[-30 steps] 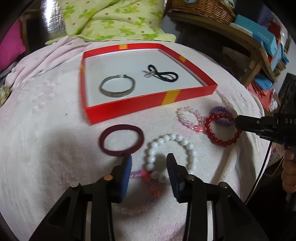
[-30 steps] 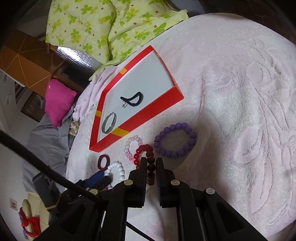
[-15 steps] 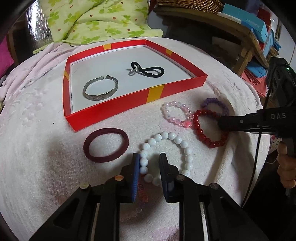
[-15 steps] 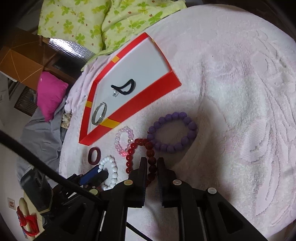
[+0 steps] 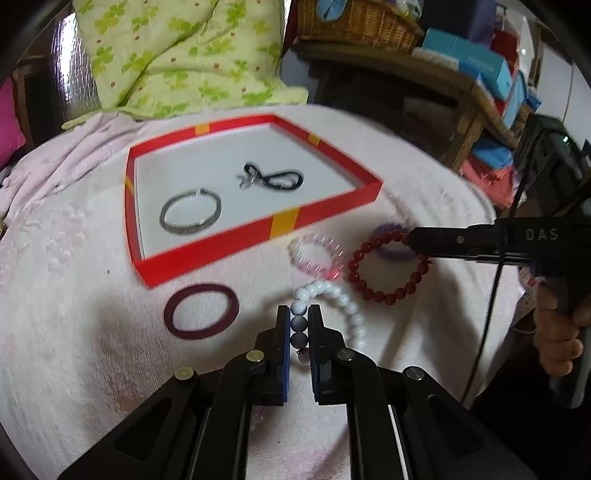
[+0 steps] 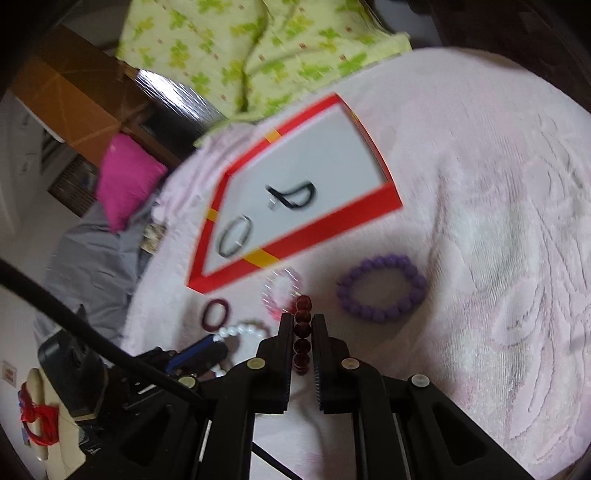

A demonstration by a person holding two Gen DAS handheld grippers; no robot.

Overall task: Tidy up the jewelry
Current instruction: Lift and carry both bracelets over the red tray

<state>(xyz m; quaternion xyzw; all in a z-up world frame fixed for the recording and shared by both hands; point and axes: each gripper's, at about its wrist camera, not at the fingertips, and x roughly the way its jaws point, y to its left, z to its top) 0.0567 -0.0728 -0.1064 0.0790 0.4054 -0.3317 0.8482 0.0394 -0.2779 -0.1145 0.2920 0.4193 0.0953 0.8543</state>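
Observation:
On the pink blanket, my left gripper (image 5: 298, 310) is closing its jaws on the white bead bracelet (image 5: 343, 306), whose beads sit pressed between the blue pads. My right gripper (image 6: 300, 319) is shut on the dark red bead bracelet (image 6: 303, 304), which hangs from its tip at the right of the left wrist view (image 5: 391, 295). A red tray (image 5: 325, 212) with a white floor holds a silver bangle (image 5: 190, 218) and a black cord (image 5: 273, 179). Loose nearby lie a maroon ring (image 5: 201, 311), a pale pink bracelet (image 5: 317, 254) and a purple bracelet (image 6: 380, 288).
A green flowered quilt (image 5: 177, 55) lies behind the tray. A wooden shelf with a wicker basket (image 5: 354, 22) and blue boxes stands at the back right. A person's hand (image 5: 557, 332) grips the right tool's handle, its cable trailing down. A magenta pillow (image 6: 125, 181) lies beyond the blanket's edge.
My left gripper's jaws have come together around the white bead bracelet, and part of it now stands up off the blanket. The right gripper stays shut on the red bracelet.

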